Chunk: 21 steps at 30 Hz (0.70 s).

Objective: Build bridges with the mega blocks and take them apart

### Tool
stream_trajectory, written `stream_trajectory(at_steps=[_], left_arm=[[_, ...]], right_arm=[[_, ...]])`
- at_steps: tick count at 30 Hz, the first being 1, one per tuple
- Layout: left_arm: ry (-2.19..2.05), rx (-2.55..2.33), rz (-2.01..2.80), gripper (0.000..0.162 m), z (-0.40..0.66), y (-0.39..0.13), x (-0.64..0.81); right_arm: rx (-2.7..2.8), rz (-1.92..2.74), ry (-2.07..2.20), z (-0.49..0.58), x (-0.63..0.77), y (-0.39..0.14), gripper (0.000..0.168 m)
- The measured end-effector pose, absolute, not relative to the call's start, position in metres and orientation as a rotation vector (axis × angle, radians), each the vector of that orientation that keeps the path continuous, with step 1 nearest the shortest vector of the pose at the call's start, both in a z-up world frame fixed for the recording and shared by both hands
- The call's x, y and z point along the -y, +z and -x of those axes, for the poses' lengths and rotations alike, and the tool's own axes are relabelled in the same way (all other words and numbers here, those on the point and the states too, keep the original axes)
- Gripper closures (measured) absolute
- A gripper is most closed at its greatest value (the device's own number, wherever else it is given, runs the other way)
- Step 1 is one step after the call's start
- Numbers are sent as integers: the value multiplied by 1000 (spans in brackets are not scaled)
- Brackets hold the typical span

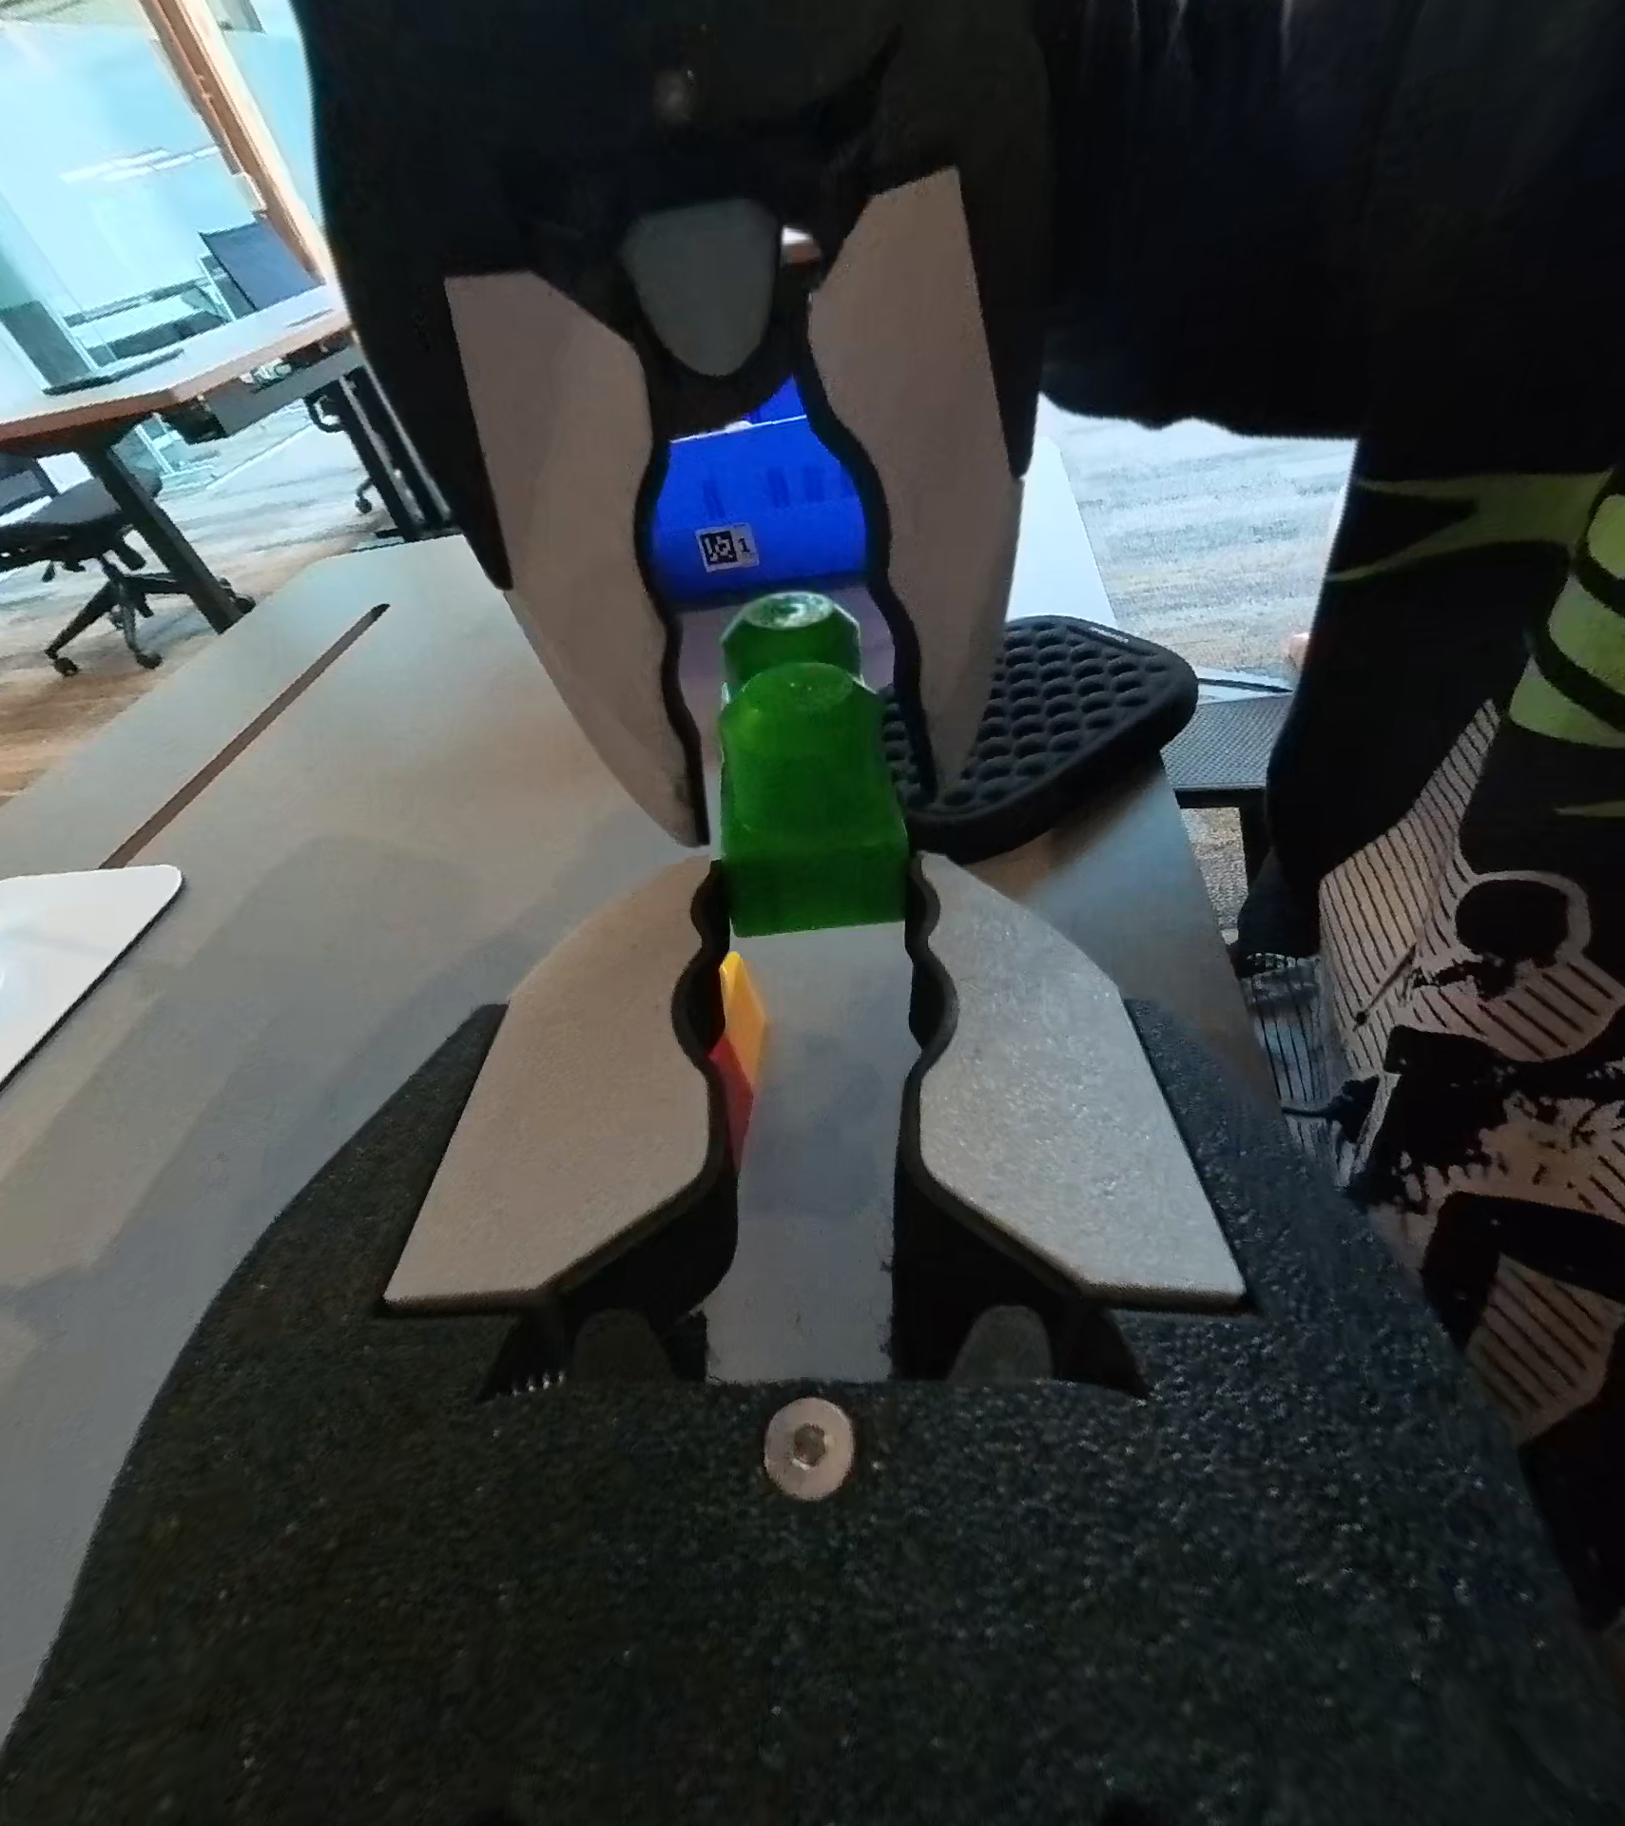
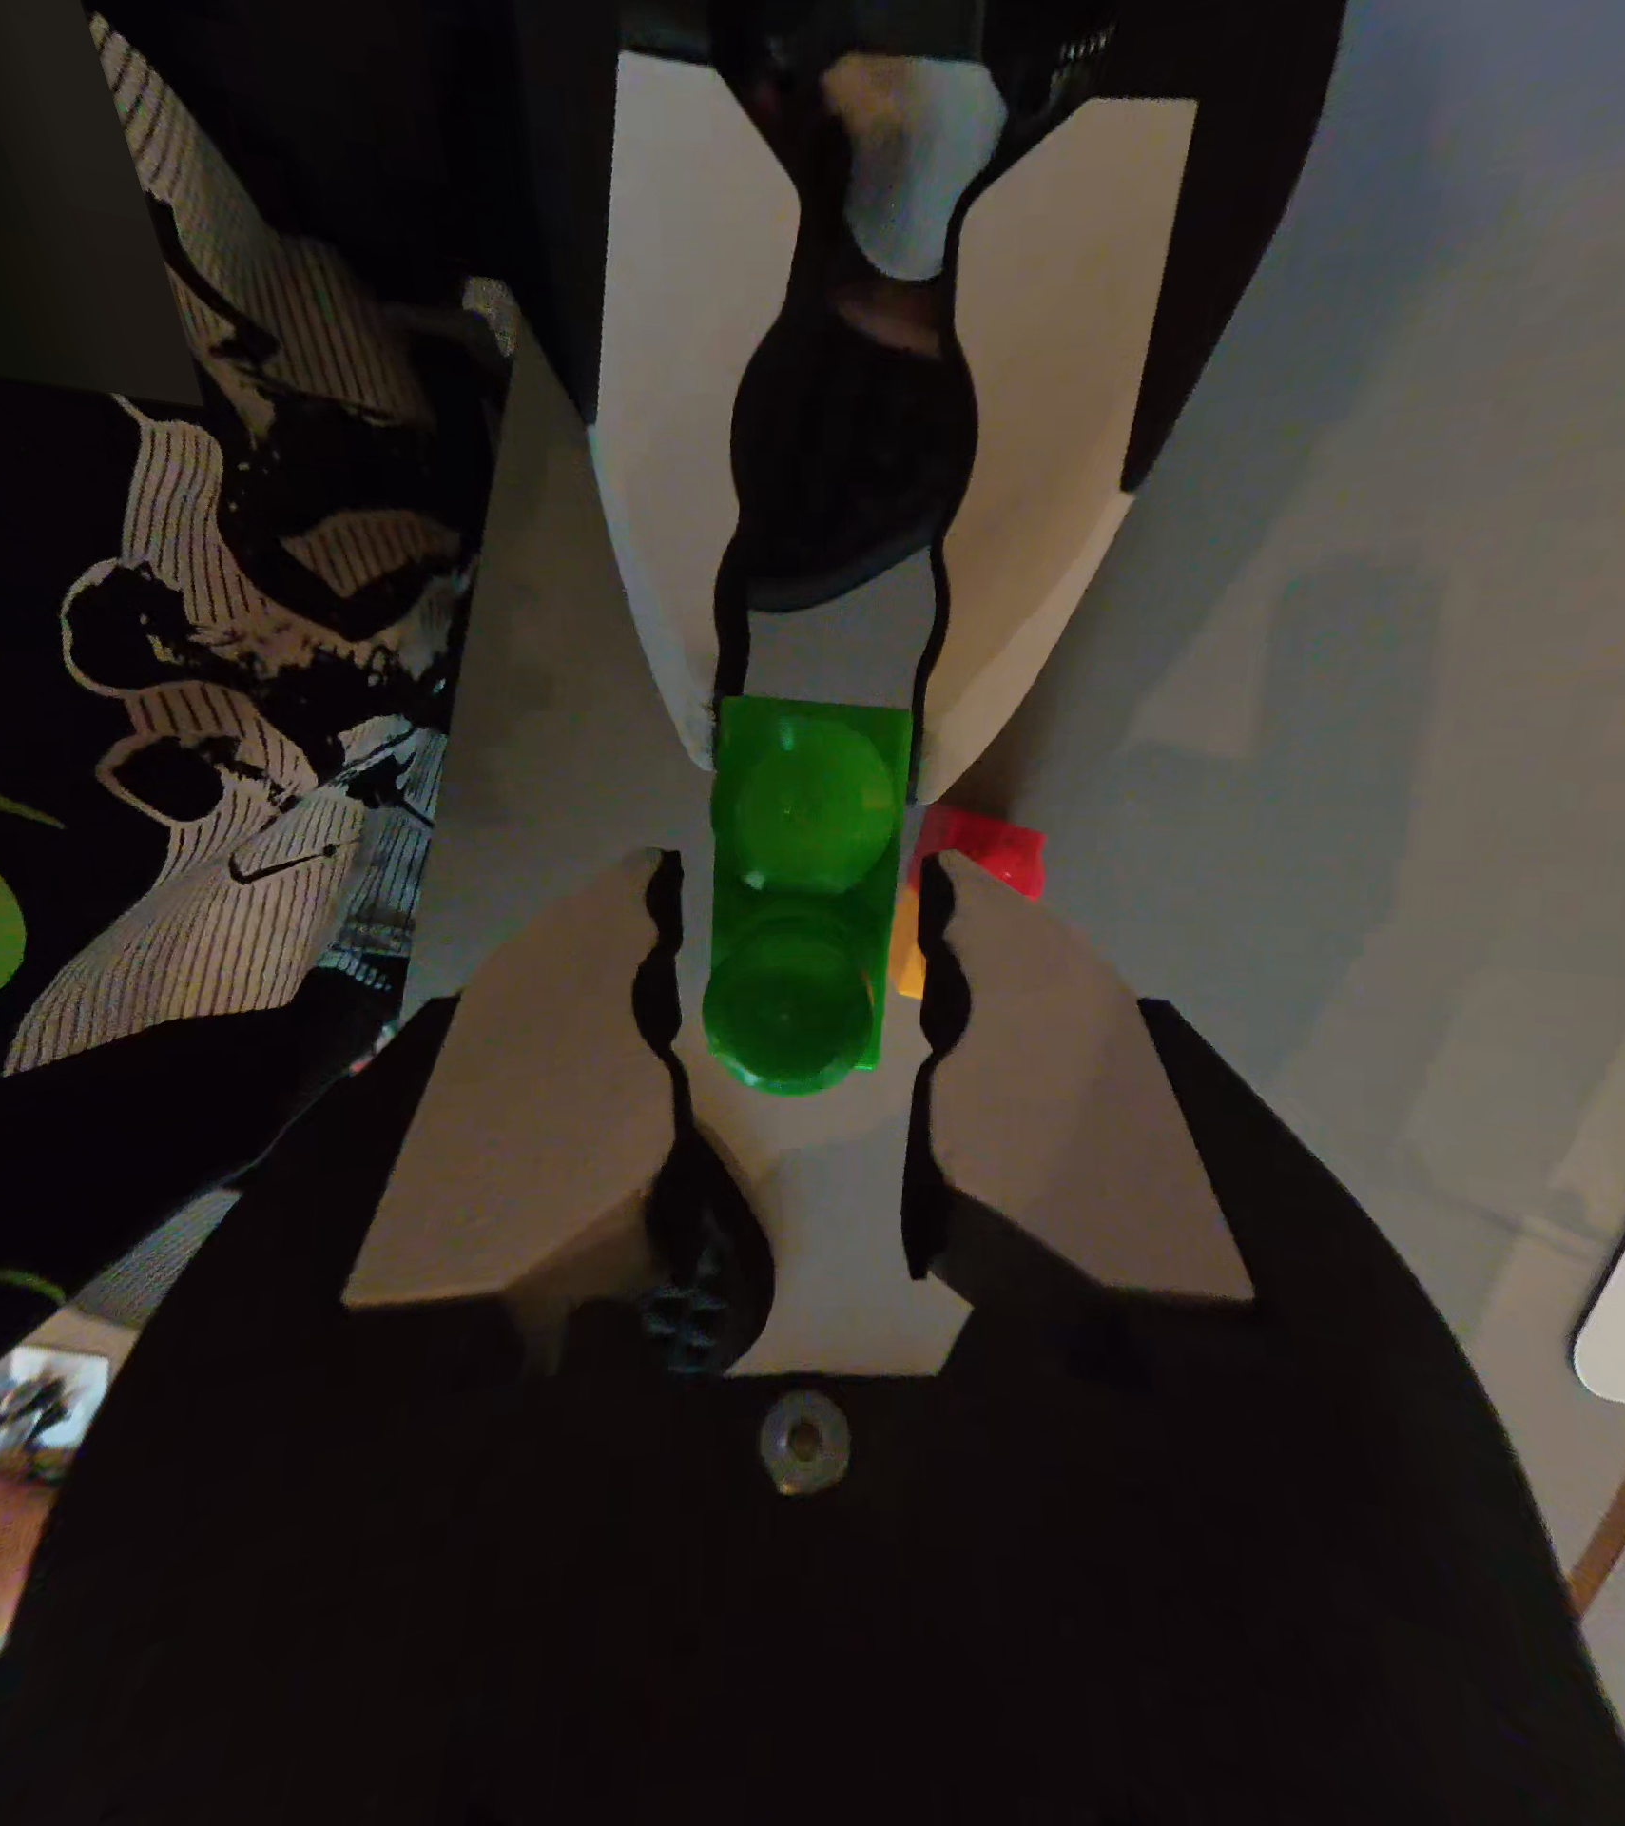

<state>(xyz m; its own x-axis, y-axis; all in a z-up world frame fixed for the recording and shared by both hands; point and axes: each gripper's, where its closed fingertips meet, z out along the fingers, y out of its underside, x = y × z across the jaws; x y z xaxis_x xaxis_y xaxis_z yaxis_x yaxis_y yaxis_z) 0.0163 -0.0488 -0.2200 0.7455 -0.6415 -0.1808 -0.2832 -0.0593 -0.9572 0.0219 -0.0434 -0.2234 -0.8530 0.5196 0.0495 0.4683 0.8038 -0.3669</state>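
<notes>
– At the near end of the green block (image 1: pixel 813 790), the left gripper (image 1: pixel 813 889) has its jaws clenched on the flat base.

– And underneath?

– Just below the green block, off to one side, a yellow block (image 1: pixel 744 998) and a red block (image 1: pixel 734 1087) sit on the grey bench (image 1: pixel 294 889). I cannot tell whether the green one is seated on them or held clear.

– The other tool?

– Over the green block's studs the right gripper (image 2: pixel 798 860) straddles it, jaws released, with a sliver of gap on each side.

– Which step, then?

– I judge the span piece is being either seated or pulled off. Next, the right jaws should close squarely on the flat sides, not the rounded studs, and then move straight while the left steadies.

– Materials?

– The green block is glossy, slightly translucent plastic, with two domed studs on a rectangular base. The jaw plates are matt grey with wavy black pads. Beyond the green block lies a black honeycomb mat (image 1: pixel 1055 721), and farther still a blue bin (image 1: pixel 749 514).
</notes>
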Motion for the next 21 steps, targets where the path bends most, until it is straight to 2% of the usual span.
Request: stream_trajectory(at_steps=[6,11,13,21], left_arm=[[-353,-752,1649,128,-16,-223,49],[-305,-731,1658,127,-10,-226,47],[-276,-707,1662,114,-1,-230,47],[-286,-741,1813,102,31,-279,52]], right_arm=[[2889,826,378,-21,41,-230,132],[2864,854,366,-17,38,-232,133],[2827,908,326,-12,27,-232,133],[2748,1116,220,1,-3,-254,133]])
